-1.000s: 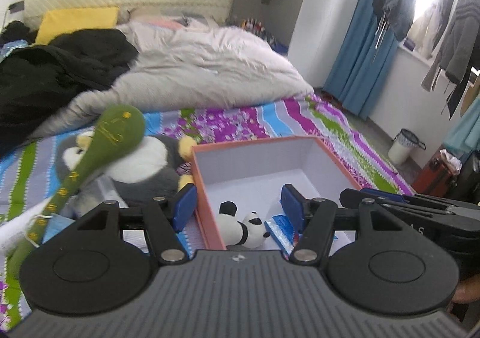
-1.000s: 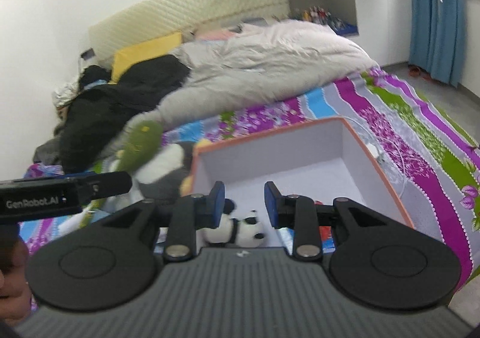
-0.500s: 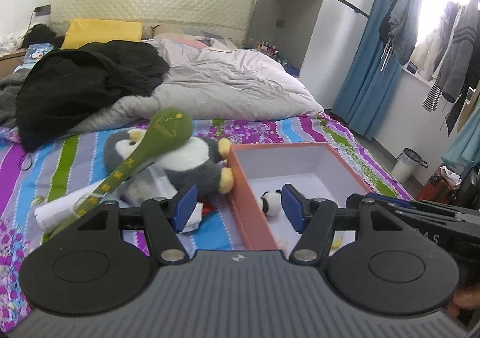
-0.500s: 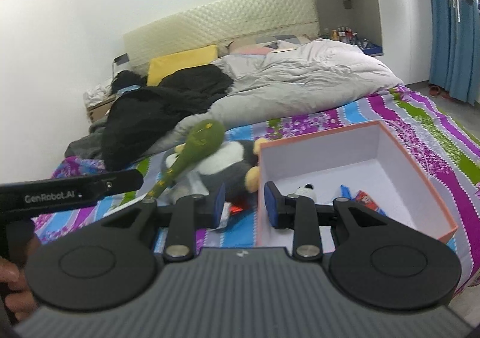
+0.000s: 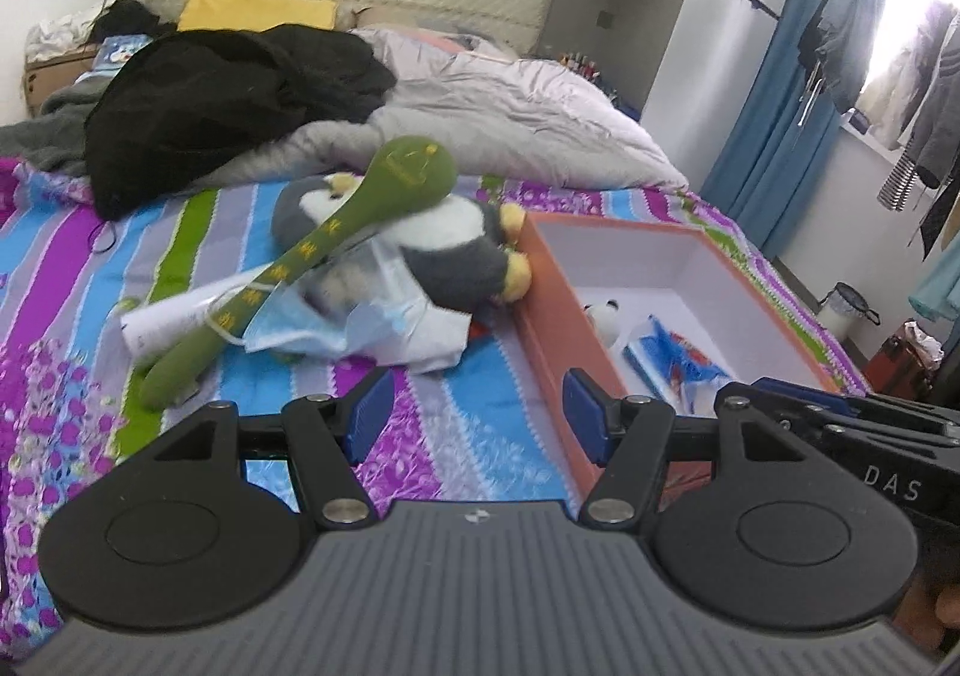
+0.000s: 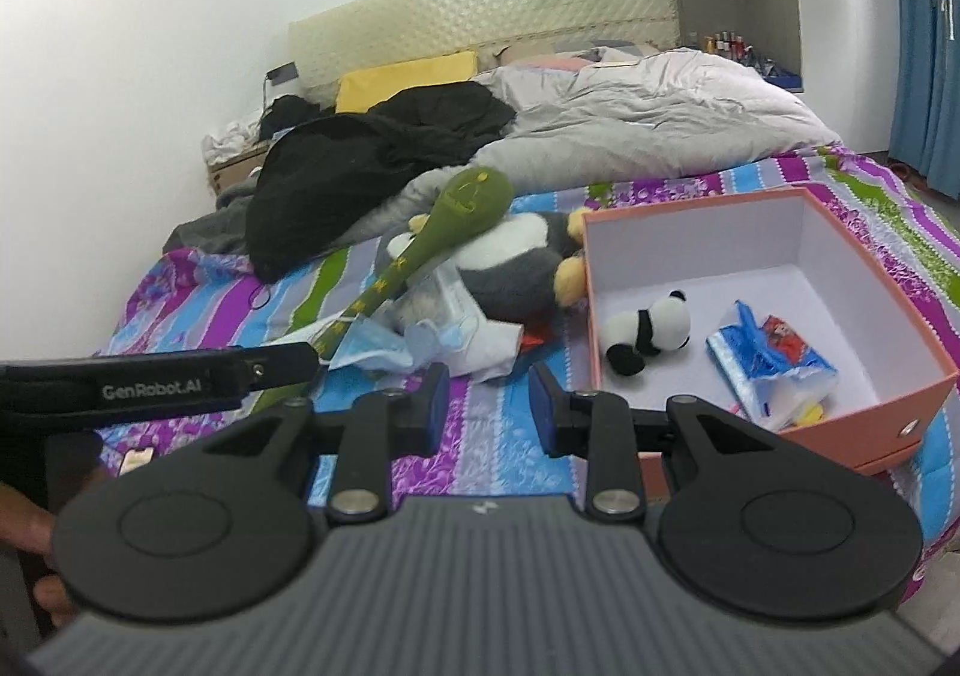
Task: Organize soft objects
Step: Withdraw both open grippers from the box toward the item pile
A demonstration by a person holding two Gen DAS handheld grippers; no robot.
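Observation:
An orange box with a white inside stands on the striped bedspread. In it lie a small panda plush and a blue packet. Left of the box a grey and white penguin plush lies under a long green plush mallet, with blue face masks in front. My left gripper hangs open over the bedspread near the box's front left corner. My right gripper stands open with a narrower gap and nothing in it, short of the masks.
A black clothes heap, a grey duvet and a yellow pillow fill the far half of the bed. Blue curtains and hung clothes are at the right, and a waste bin stands on the floor.
Both grippers have drawn back and leftwards from the box, which now sits to the right in each view. The plush pile and masks have come into full sight. The jaws have not changed.

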